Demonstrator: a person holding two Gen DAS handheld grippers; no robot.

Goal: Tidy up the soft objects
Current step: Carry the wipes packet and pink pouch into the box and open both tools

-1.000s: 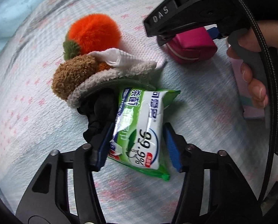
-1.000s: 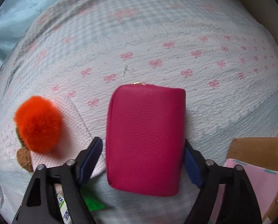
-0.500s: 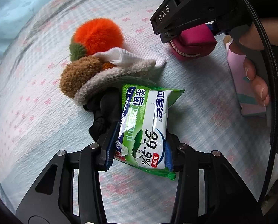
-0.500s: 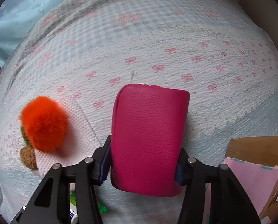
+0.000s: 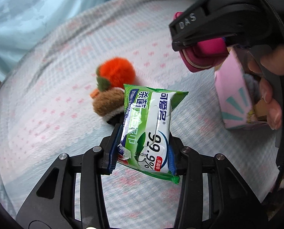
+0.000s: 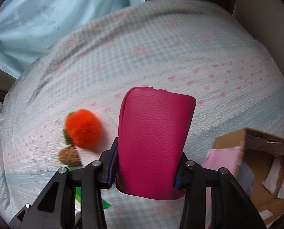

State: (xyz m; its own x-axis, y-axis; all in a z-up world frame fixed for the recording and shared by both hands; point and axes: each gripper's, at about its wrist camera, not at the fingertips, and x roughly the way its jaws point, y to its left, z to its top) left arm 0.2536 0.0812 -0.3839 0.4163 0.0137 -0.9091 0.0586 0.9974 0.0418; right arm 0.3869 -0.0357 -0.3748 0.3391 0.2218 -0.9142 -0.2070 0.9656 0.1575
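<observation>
Grippers both holding soft things above the bedspread [image 6: 161, 53].
Left gripper [image 5: 142, 152] clamps the wipes pack [image 5: 149, 126]; right gripper [image 6: 144, 171] clamps the pink pouch [image 6: 153, 141]; the plush toy [image 5: 113, 82] lies at 11 o'clock from the pack.

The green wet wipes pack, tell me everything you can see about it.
The wet wipes pack is a soft, glossy plastic pouch, green with a white panel, Chinese lettering and a large "99.9%". The left gripper is shut on its lower half, blue pads pressing both sides. It is held tilted above the bedspread, top edge crinkled, hiding part of the brown plush behind it.
</observation>
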